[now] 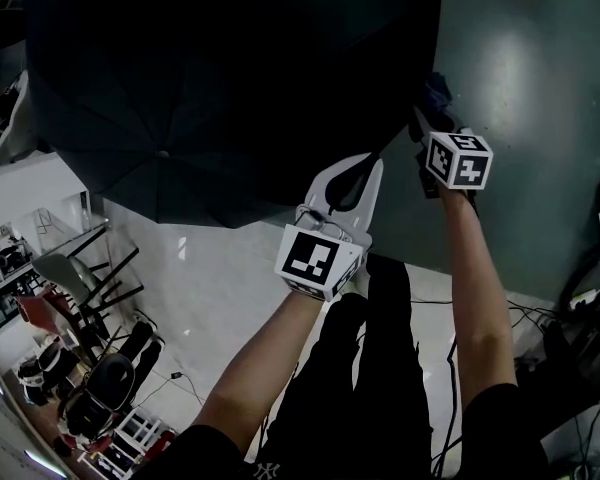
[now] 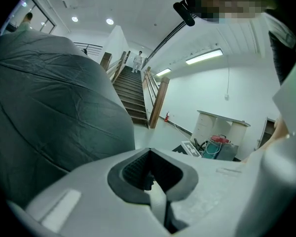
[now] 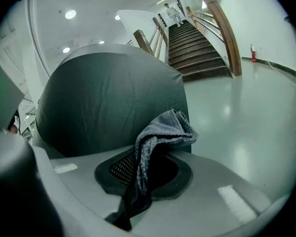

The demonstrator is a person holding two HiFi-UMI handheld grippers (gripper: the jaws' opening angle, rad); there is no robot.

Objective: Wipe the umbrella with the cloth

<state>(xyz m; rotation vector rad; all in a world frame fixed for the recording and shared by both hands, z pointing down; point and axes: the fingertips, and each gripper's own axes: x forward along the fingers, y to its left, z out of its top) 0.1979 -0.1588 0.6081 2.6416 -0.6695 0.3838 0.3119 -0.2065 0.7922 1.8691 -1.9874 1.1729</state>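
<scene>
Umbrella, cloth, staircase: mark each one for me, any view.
umbrella (image 1: 180,78), head view, on a dark canopy panel.
cloth (image 3: 163,127), right gripper view, on its bunched grey upper fold.
staircase (image 3: 200,58), right gripper view, on the middle steps.

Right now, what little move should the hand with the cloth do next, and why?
Probably ease the right claw forward so the cloth presses flat on the umbrella. That claw is shut on the cloth, whose loose end sits right by the umbrella's edge, not clearly pressed against it.
</scene>
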